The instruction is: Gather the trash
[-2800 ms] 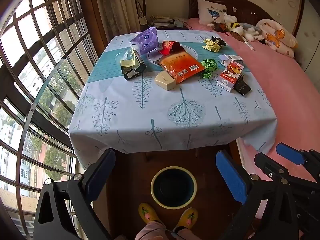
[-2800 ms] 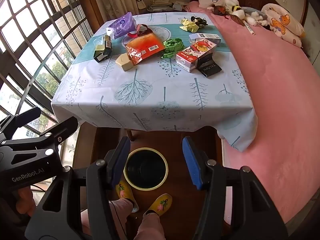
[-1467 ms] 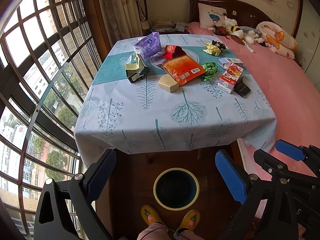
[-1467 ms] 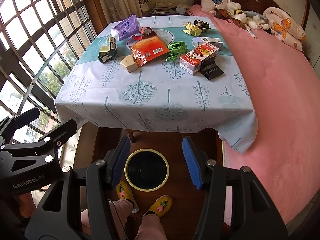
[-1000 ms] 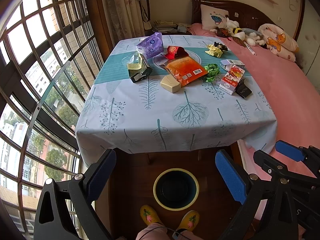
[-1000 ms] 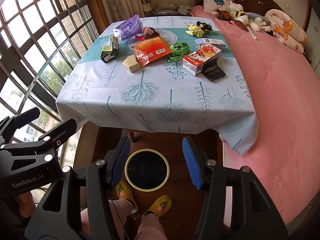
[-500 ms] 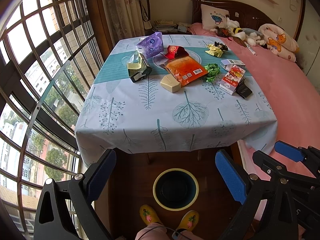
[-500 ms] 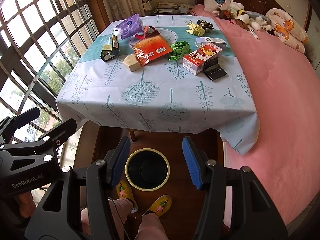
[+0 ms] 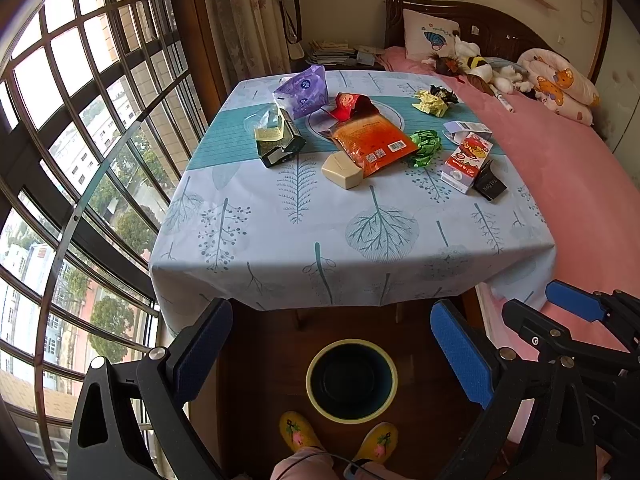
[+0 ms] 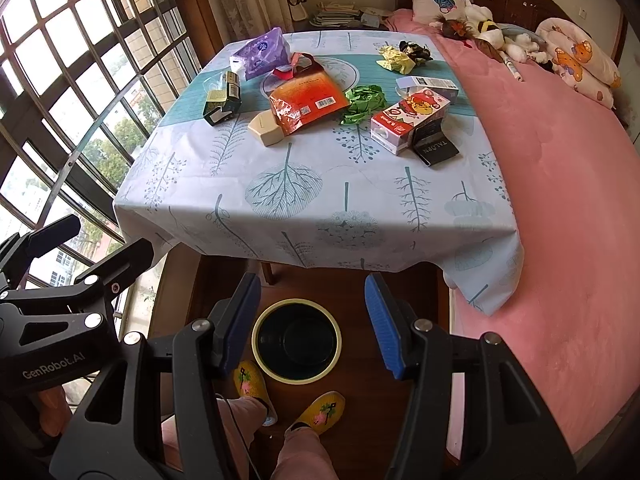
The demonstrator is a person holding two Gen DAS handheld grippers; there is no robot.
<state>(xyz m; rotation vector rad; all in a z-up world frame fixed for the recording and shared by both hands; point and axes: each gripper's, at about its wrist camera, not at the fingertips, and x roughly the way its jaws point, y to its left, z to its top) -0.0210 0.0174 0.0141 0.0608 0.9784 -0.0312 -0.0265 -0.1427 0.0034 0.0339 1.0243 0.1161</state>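
Trash lies on the far half of a table with a tree-print cloth (image 9: pixel 360 216) (image 10: pixel 304 184): an orange snack bag (image 9: pixel 370 142) (image 10: pixel 310 100), a purple pack (image 9: pixel 302 90) (image 10: pixel 260 54), a dark green carton (image 9: pixel 280 144) (image 10: pixel 224 102), a beige box (image 9: pixel 344 171) (image 10: pixel 267 127), a green wrapper (image 9: pixel 425 146) (image 10: pixel 364 102), a red and white carton (image 9: pixel 466 162) (image 10: pixel 408 118), a black card (image 9: pixel 489 186) (image 10: pixel 435 146) and yellow crumpled paper (image 9: pixel 431 103) (image 10: pixel 394 59). A dark bin with a yellow rim (image 9: pixel 352 380) (image 10: pixel 297 340) stands on the floor below. My left gripper (image 9: pixel 332 344) and right gripper (image 10: pixel 312 320) hang open and empty above the bin.
A pink bed (image 9: pixel 572 168) (image 10: pixel 560 200) with soft toys flanks the table on the right. A curved barred window (image 9: pixel 80 160) closes the left side. A person's feet in yellow slippers (image 9: pixel 298 430) (image 10: pixel 248 380) stand beside the bin on a wooden floor.
Both views have drifted slightly over the last seconds, the table sitting a little differently in frame. Both grippers stay open and the trash has not moved.
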